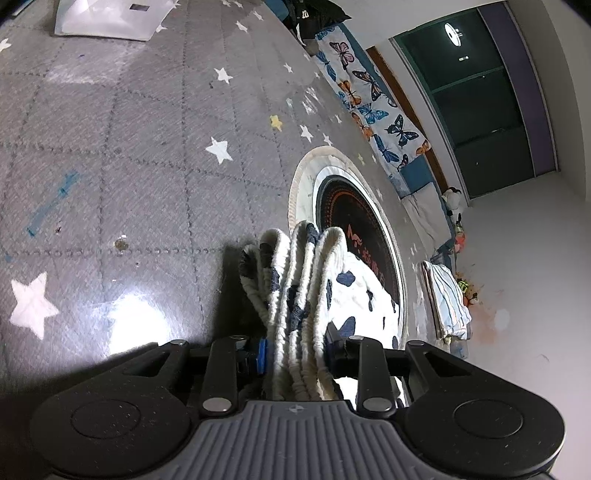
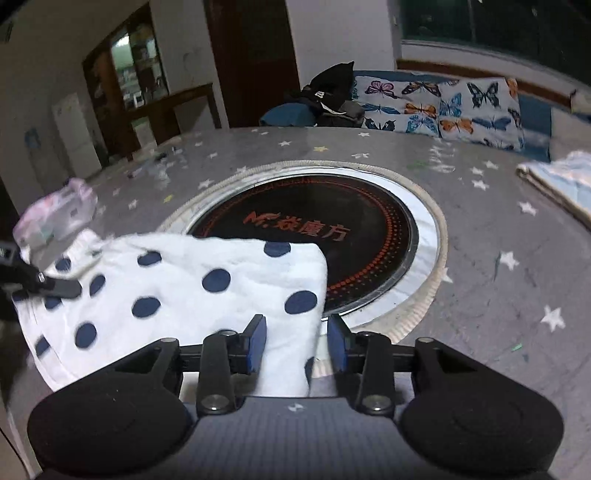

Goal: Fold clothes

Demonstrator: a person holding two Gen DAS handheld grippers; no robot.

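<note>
A white garment with navy polka dots lies folded on the grey star-patterned table, its right edge over the round black hotplate. My left gripper is shut on the garment's bunched ribbed edge, which sticks up between the fingers. In the right wrist view that gripper shows at the garment's far left edge. My right gripper is open, its blue pads either side of the garment's near right corner without pinching it.
The round hotplate is set into the grey table. A folded striped cloth lies at the right. A plastic bag sits at the left. A white bag lies at the far end. A butterfly cushion and dark clothes are behind.
</note>
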